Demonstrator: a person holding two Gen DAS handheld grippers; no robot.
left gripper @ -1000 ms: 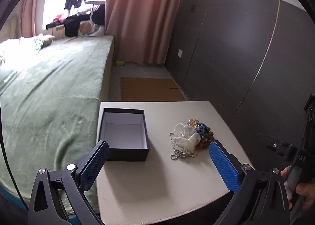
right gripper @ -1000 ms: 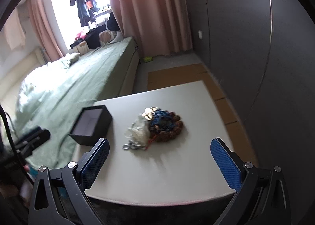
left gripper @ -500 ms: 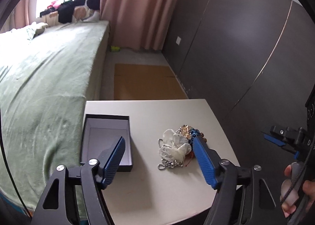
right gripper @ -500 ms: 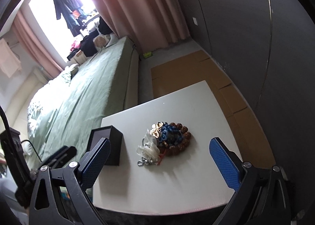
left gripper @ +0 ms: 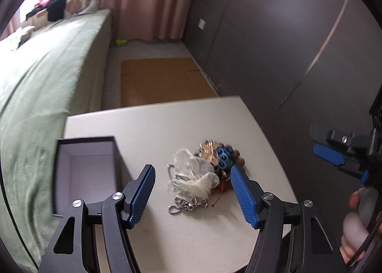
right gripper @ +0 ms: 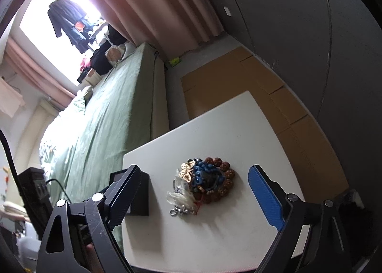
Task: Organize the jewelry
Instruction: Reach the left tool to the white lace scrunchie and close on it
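A heap of jewelry lies on the white table: clear white pieces, a silver chain, a gold ornament, blue beads and brown beads. An open black box with a pale inside stands to its left. My left gripper hovers just short of the heap, jaws closing, the heap framed between the blue pads but not pressed. In the right wrist view the same heap sits between my right gripper's wide jaws, which are closing too, well apart from it. The left finger partly hides the box.
A green bed runs along the table's left side. Dark wall panels stand to the right, with flat cardboard on the floor beyond the table. A person's hand grips the right tool at the right edge.
Both grippers have come closer to the heap and tipped further down. The left jaws have narrowed a lot, the right ones a little. The right view has rolled.
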